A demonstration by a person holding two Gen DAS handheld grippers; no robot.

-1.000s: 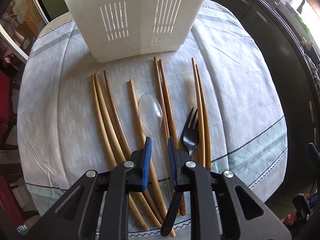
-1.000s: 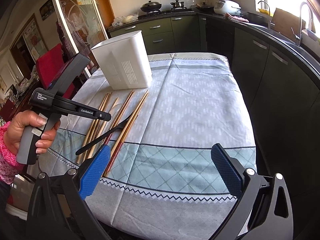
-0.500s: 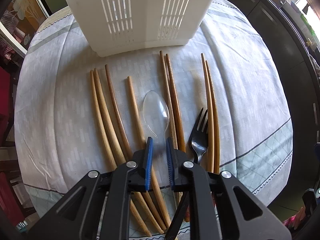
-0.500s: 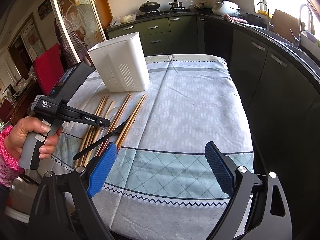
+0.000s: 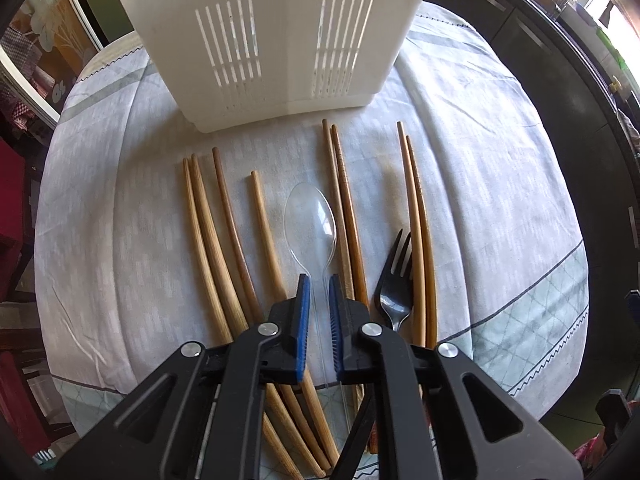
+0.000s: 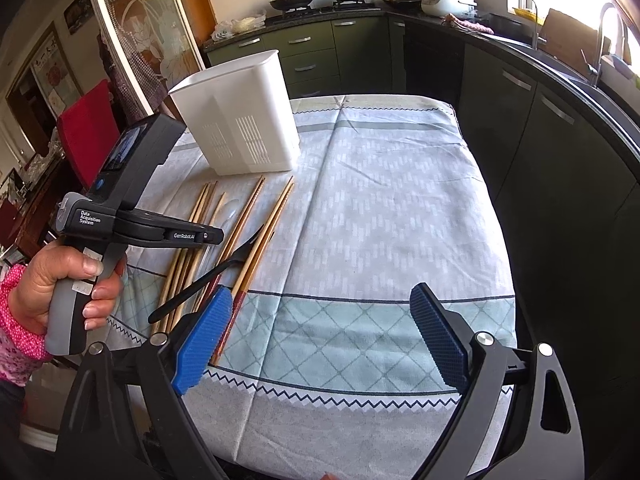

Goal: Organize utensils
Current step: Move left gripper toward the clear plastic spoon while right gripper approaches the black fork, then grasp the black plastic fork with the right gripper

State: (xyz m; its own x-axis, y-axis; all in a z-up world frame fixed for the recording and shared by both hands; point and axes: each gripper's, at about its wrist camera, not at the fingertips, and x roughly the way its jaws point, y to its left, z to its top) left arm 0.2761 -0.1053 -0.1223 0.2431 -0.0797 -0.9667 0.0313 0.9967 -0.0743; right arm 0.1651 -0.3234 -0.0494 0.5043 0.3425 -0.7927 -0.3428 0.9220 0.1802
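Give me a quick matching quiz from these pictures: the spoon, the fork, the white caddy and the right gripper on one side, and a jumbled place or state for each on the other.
Column one:
1. clear spoon
2. black fork
3. white caddy
4. right gripper

Column two:
A. stands upright at the far ends of the chopsticks
B. lies between two chopstick pairs
C. jaws wide, nothing between them
D. handle runs between the left gripper's blue pads

Pairs: 1-D, 2-B, 3-A, 4-C

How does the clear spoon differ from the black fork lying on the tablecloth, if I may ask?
The clear spoon is see-through plastic; the black fork is opaque. The spoon's handle runs between the left gripper pads; nothing grips the fork. The spoon's bowl reaches nearer the white caddy than the fork's tines. Both point toward the caddy.
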